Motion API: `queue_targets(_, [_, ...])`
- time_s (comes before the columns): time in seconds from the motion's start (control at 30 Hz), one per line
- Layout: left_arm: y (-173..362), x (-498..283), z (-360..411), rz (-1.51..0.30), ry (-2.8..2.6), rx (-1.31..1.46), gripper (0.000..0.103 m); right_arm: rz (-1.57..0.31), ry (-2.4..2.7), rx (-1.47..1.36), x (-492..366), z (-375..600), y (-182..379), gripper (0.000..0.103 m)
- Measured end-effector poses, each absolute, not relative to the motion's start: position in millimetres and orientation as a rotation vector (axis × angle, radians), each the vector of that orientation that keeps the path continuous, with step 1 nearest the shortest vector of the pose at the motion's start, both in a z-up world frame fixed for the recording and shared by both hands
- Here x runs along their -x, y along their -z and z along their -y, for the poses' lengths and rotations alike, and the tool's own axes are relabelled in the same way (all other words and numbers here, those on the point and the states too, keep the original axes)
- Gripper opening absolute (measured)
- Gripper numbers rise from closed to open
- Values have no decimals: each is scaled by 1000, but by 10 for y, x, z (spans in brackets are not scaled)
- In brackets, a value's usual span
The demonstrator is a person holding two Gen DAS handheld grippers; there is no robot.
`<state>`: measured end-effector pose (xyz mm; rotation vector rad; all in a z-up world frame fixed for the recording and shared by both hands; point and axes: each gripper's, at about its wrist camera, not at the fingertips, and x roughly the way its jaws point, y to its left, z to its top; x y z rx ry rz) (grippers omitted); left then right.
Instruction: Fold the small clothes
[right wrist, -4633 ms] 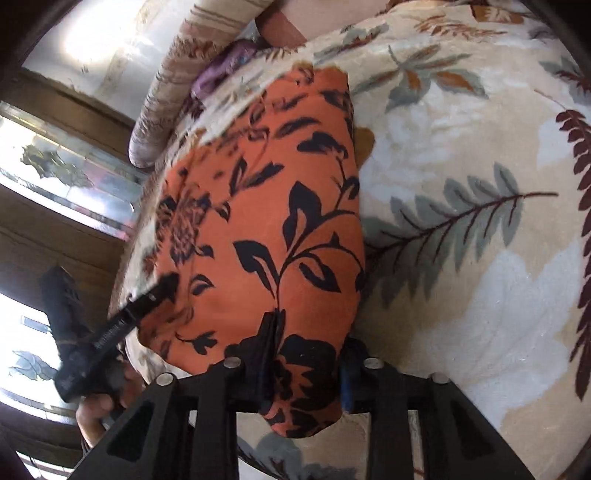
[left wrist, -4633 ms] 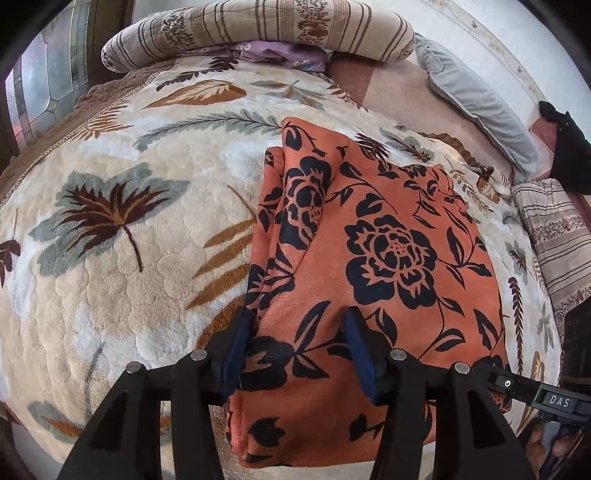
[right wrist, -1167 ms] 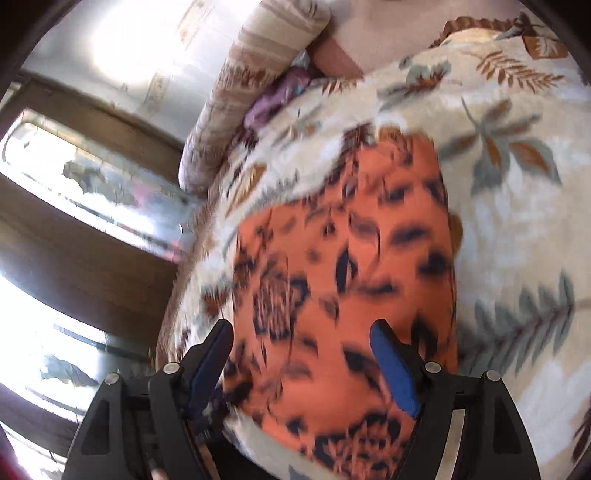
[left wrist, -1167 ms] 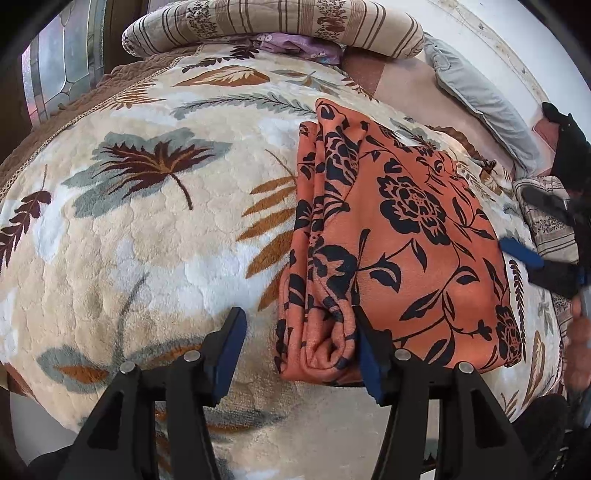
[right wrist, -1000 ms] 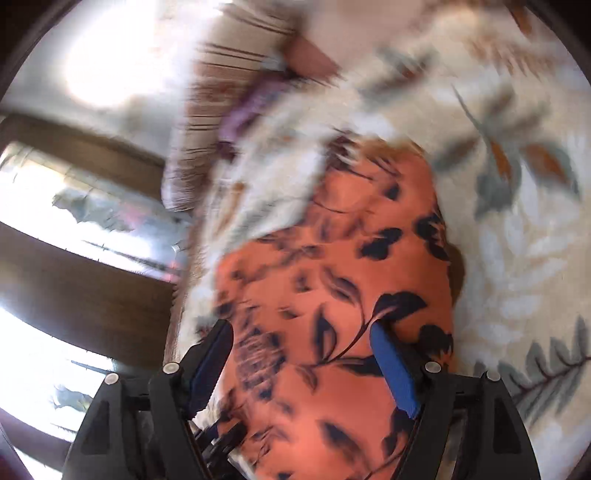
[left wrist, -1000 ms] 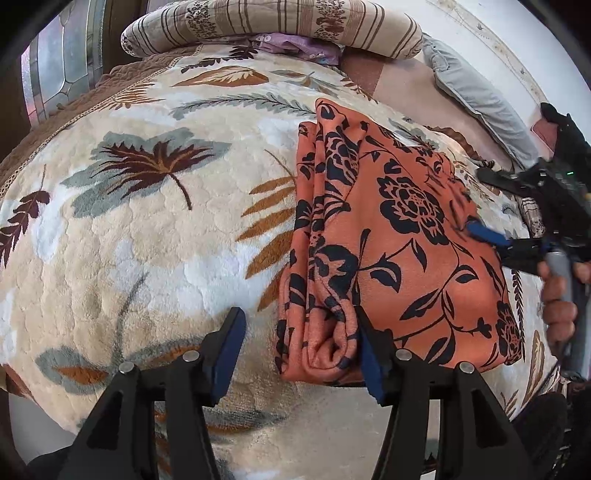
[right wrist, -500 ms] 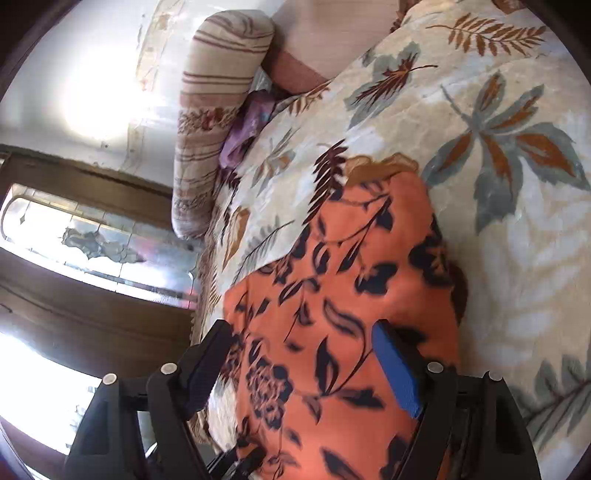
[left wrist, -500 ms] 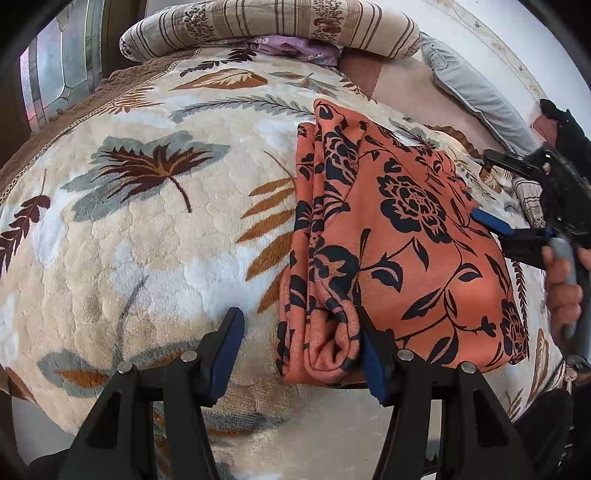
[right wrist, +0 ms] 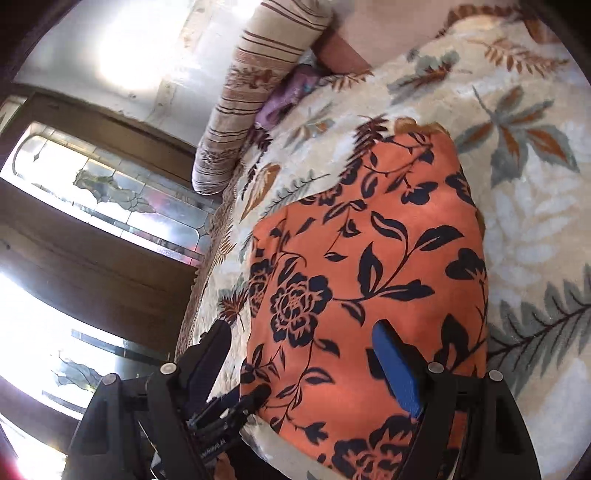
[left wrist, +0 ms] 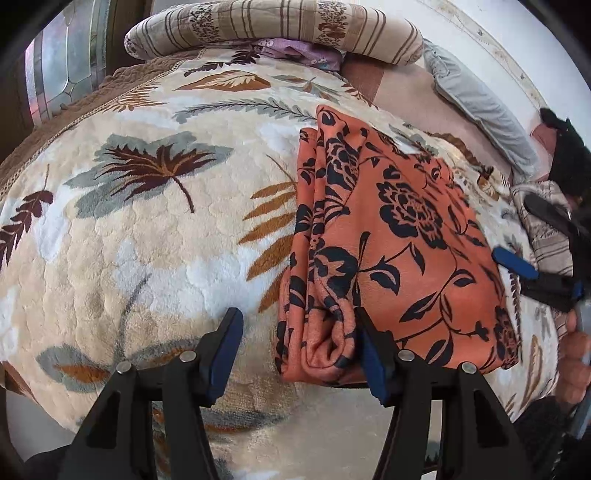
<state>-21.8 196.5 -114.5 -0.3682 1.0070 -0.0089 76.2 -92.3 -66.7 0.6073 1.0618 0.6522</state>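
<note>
one orange floral garment [left wrist: 399, 236] lies folded on the blanket [left wrist: 147, 236], its rolled edge between our left gripper [left wrist: 295, 347] jaws, which have just been opening and grip nothing. our right gripper [right wrist: 306, 365] hangs wide and empty above it. snagging that roll could undo the fold. two grippers.

The left wrist camera looks steeply down and forward over the near short edge of the orange floral cloth [left wrist: 399, 236], very close, toward the striped bolster [left wrist: 273, 29]. The right wrist camera looks from the other side of this cloth [right wrist: 369, 266], less steeply, rolled, toward the window. Both views share the cloth, the bolster [right wrist: 258, 85] and the leaf blanket [left wrist: 147, 221].
</note>
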Motion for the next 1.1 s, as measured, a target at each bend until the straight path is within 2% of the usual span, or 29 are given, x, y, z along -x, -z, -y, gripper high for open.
queue_targets(0.1, [1031,217,-2100,-964,52,467,70,-1043,-627,-606,-598,1103,660,81])
queue_targets(0.17, [943,154,-2170,-933,71,523,82,-1025,-595,-589,-512,1275,658,81])
queue_targets(0.2, [923,99,-2180,-934,86,539,82,-1022,-573,-578,-504,1354,673,81])
queue_targets(0.43, [1011,-471,-2108,-1016,206,571,82,-1071,-493,-677,-798,1719,976,81])
queue_targets(0.8, [1289,-794,-2061,-1111,207,535,82,-1170,-504,-685,-1199,1429,1376,81])
queue_targets(0.83, [1276,-783,-2055,-1106,208,523,82,-1166,-511,-656,-1213,1385,1362,79])
queue_targets(0.87, [1268,-792,-2037,-1109,205,506,75,-1168,-516,-624,-1229,1335,1346,57])
queue_targets(0.9, [1268,-806,-2014,-1114,216,502,66,-1184,-513,-580,-1248,1277,1344,49])
queue_targets(0.93, [1279,-817,-1999,-1123,251,522,46,-1185,-512,-557,-1253,1243,1328,46])
queue_targets(1.0, [1243,-820,-1953,-1114,257,503,39,-1173,-517,-489,-1251,1178,1233,39])
queue_targets(1.1, [1136,-796,-1873,-1084,240,456,31,-1133,-535,-392,-1217,1089,1014,36])
